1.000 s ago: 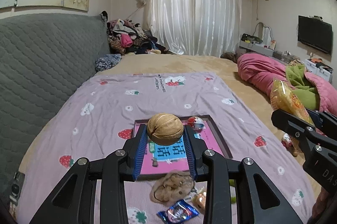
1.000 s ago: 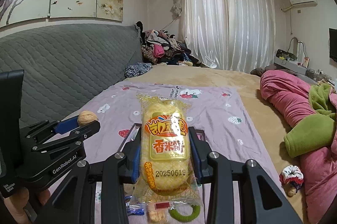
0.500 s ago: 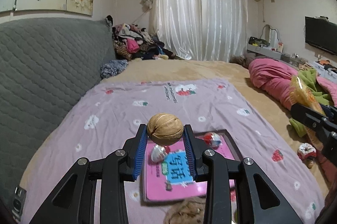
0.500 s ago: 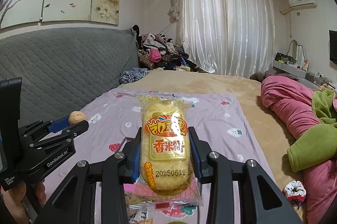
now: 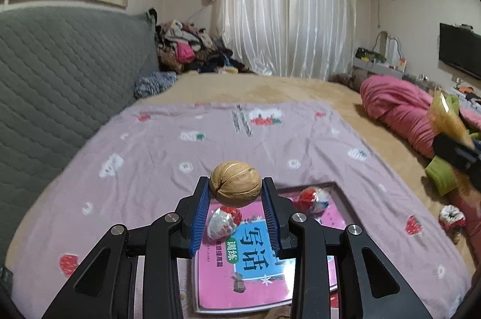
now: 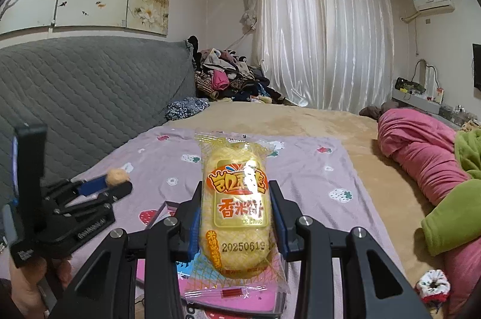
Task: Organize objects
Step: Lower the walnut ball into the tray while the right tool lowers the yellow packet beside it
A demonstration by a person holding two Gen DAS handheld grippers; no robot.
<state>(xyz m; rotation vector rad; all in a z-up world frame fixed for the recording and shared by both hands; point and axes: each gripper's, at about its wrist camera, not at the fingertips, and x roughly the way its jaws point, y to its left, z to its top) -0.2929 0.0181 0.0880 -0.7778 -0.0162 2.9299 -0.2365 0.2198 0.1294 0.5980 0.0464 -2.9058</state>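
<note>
Left gripper (image 5: 235,192) clamped on a walnut (image 5: 235,184), held in the air above a pink book (image 5: 255,265) on the bed; two wrapped candies (image 5: 224,221) lie on the book's far end. Right gripper (image 6: 236,217) clamped on a yellow rice-cake packet (image 6: 236,214), upright, above the same book (image 6: 210,292). Beyond: purple strawberry sheet (image 5: 186,144), then pink quilt (image 6: 421,150).

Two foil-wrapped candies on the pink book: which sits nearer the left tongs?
The left candy, just under the walnut held in the left tongs; the other candy lies further right.
</note>
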